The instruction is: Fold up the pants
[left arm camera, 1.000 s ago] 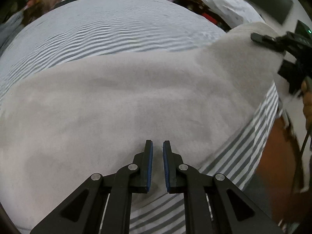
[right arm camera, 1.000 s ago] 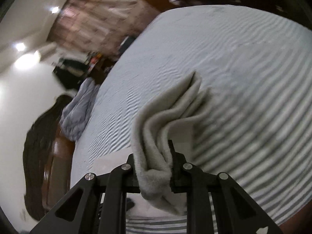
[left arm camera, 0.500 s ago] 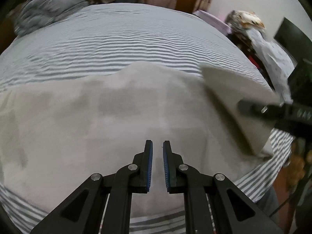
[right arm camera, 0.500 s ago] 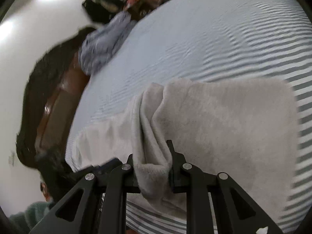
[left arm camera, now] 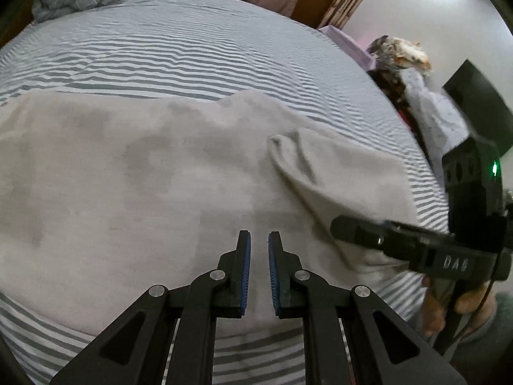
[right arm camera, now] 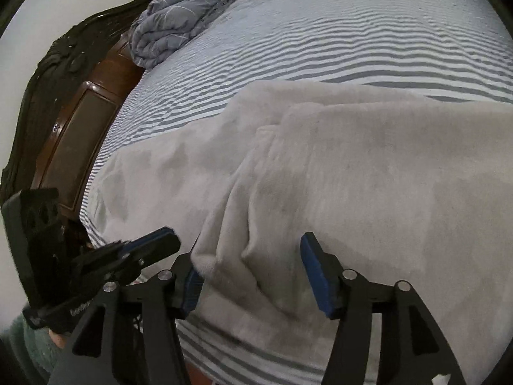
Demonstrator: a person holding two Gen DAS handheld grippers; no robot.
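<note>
Light grey pants (left arm camera: 160,176) lie spread across the striped bed (left arm camera: 160,51). One end is folded over onto the rest, with a rumpled edge (left arm camera: 320,166). My left gripper (left arm camera: 259,235) hovers over the near edge of the pants, its jaws almost together with nothing between them. My right gripper (right arm camera: 251,253) is opening; a fold of the pants (right arm camera: 231,256) lies loose between its jaws, touching the left pad and clear of the right pad (right arm camera: 315,269). Each gripper shows in the other's view: the right gripper (left arm camera: 343,227) at the right, the left gripper (right arm camera: 160,240) at the lower left.
A bundled blue-grey blanket (right arm camera: 179,16) lies by the dark wooden headboard (right arm camera: 70,102). A hand (left arm camera: 474,298) holds the right gripper's handle past the bed's near edge. Clothes and a dark screen (left arm camera: 481,109) stand beyond the bed's right side.
My right gripper carried the pants' end over onto the rest of the pants, lowered it and opened its jaws, letting the fabric go. The left gripper shifted along the near edge, still shut.
</note>
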